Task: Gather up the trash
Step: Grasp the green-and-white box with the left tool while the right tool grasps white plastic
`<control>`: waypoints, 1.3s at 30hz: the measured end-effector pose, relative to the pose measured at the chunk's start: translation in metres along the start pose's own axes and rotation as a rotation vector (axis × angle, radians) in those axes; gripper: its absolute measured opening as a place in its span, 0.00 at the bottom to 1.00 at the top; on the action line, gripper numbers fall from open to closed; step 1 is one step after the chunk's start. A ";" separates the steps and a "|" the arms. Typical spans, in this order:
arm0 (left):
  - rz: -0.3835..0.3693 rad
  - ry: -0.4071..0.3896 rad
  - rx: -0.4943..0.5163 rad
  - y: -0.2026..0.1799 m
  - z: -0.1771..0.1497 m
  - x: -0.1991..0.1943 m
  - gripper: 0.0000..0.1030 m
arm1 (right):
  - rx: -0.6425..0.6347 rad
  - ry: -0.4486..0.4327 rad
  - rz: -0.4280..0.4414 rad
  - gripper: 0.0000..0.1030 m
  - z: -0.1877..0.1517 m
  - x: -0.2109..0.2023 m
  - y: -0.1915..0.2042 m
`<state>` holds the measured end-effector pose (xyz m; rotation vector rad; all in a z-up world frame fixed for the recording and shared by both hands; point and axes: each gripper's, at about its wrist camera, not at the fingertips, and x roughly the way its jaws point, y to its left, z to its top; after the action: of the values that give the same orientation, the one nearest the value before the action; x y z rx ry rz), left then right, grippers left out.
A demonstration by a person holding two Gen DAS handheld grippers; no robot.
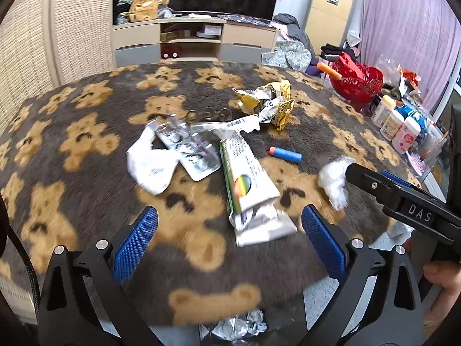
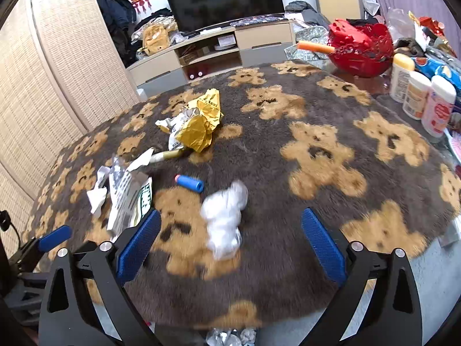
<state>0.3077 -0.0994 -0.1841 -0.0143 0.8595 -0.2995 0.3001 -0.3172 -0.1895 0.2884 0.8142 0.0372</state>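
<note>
Trash lies on a round table with a bear-pattern cover (image 1: 86, 132). A white and green wrapper (image 1: 249, 186) lies just ahead of my open, empty left gripper (image 1: 230, 239). Left of it are a silver foil pack (image 1: 187, 150) and a torn white paper (image 1: 149, 164). A crumpled gold wrapper (image 1: 270, 103) lies farther back, also in the right wrist view (image 2: 198, 127). A blue foam dart (image 1: 285, 154) lies in the middle. A white crumpled tissue (image 2: 226, 219) lies between the fingers of my open, empty right gripper (image 2: 230, 239).
A red basket (image 2: 360, 46) and several white bottles (image 2: 423, 98) stand at the table's right edge. Crumpled foil (image 1: 239, 325) lies below the table's near edge. The right gripper (image 1: 403, 201) shows in the left wrist view. A TV stand (image 1: 196, 37) stands behind.
</note>
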 end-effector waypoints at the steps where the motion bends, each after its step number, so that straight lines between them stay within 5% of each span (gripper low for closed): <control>1: 0.001 0.005 0.001 -0.001 0.001 0.006 0.92 | 0.003 0.010 0.008 0.86 0.002 0.006 -0.001; 4: -0.003 0.020 0.001 -0.003 0.007 0.024 0.85 | 0.014 0.038 0.030 0.72 0.003 0.020 -0.004; 12: -0.049 0.079 -0.002 -0.003 0.011 0.056 0.39 | 0.001 0.082 0.045 0.40 -0.001 0.045 -0.003; 14: -0.054 0.076 -0.002 -0.003 0.010 0.058 0.38 | -0.013 0.094 0.046 0.30 -0.003 0.050 0.001; 21: -0.030 0.062 0.010 -0.002 0.005 0.042 0.25 | -0.044 0.077 0.024 0.24 -0.006 0.039 0.006; 23: -0.029 0.057 0.005 0.001 0.005 0.031 0.12 | -0.043 0.061 0.029 0.24 -0.004 0.028 0.007; 39: -0.002 -0.080 0.018 0.002 -0.012 -0.102 0.10 | -0.105 -0.104 0.069 0.24 -0.011 -0.100 0.041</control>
<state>0.2366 -0.0687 -0.1167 -0.0101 0.7774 -0.3070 0.2270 -0.2897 -0.1142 0.2171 0.6965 0.1287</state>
